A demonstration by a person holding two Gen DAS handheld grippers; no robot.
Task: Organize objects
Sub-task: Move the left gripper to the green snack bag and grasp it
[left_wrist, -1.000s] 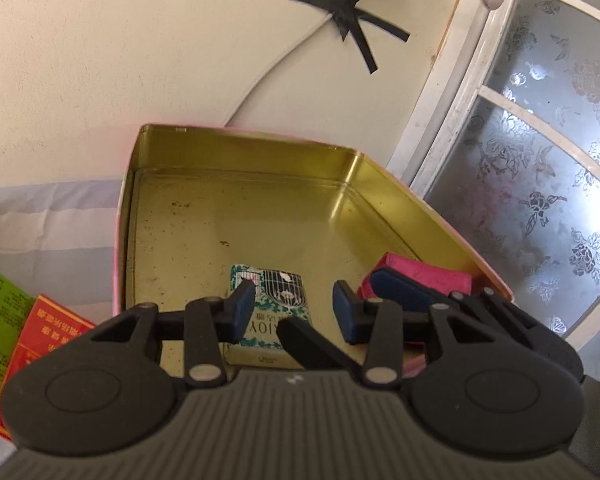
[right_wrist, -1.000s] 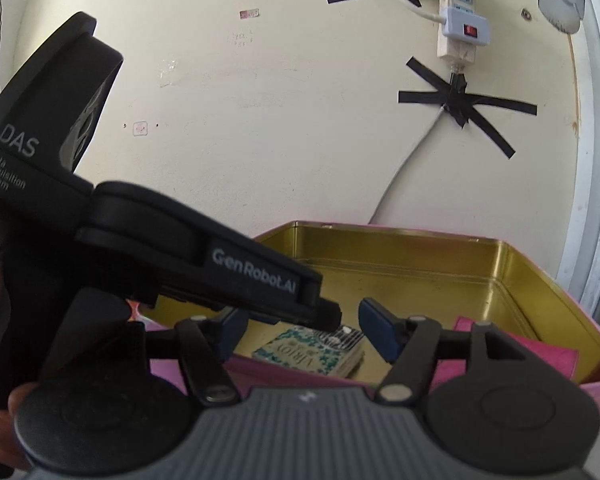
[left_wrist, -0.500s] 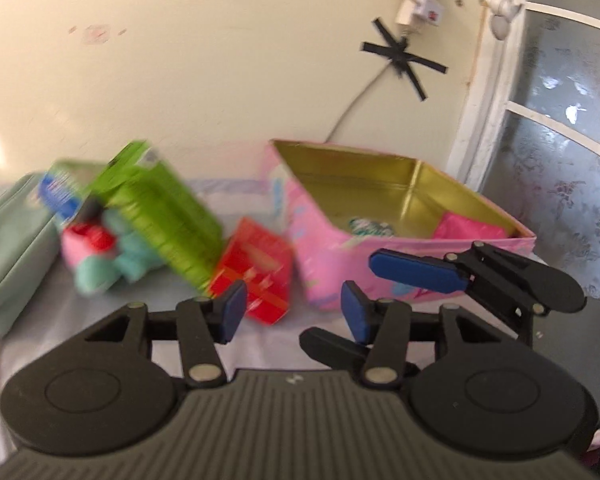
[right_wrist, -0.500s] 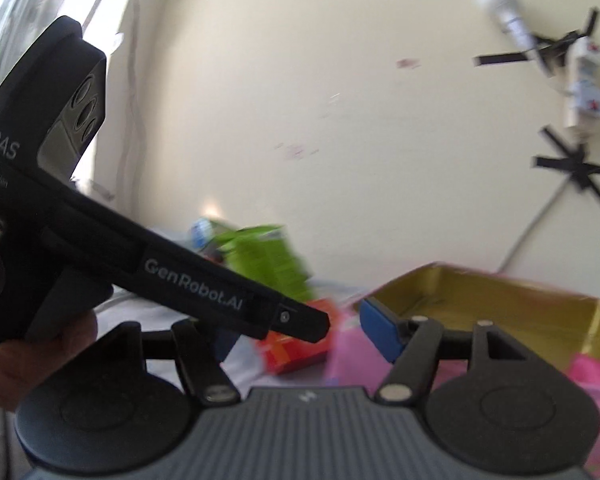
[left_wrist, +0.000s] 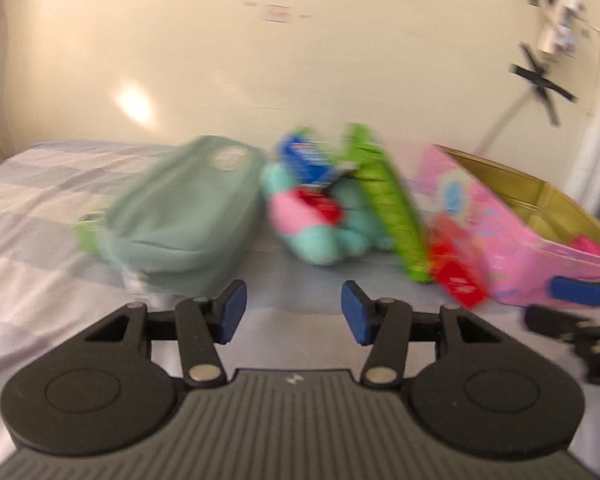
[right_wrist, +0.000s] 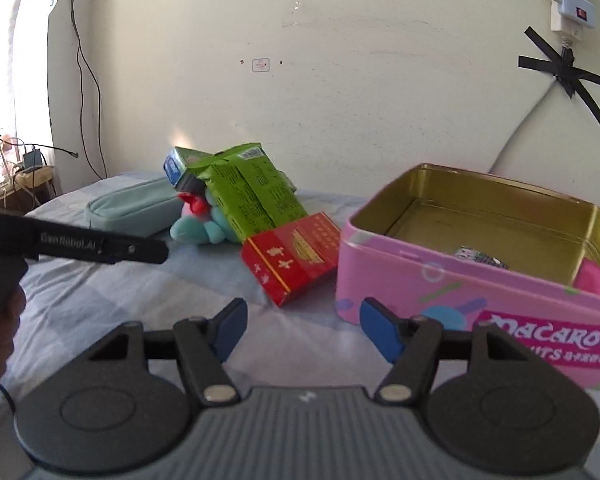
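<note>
A pink macaron tin [right_wrist: 452, 276] with a gold inside stands open at the right; it holds a patterned packet [right_wrist: 480, 256] and a pink item [right_wrist: 596, 276]. It also shows blurred in the left wrist view [left_wrist: 500, 236]. A red box [right_wrist: 292, 256], a green packet [right_wrist: 252, 192], a teal plush toy [right_wrist: 198, 224] and a blue-green box [right_wrist: 180, 166] lie in a pile left of the tin. My right gripper [right_wrist: 302, 326] is open and empty, in front of the red box. My left gripper [left_wrist: 294, 312] is open and empty, facing the plush [left_wrist: 320, 224].
A mint green pouch [left_wrist: 184, 208] lies at the left on the striped bedsheet [right_wrist: 100, 292]. The left gripper's body [right_wrist: 100, 246] reaches in from the left of the right wrist view. A wall with taped cables and a power strip [right_wrist: 570, 0] stands behind.
Both grippers have pulled back out of the tin and swung left toward the pile. The left gripper has opened wider. The left view is motion-blurred.
</note>
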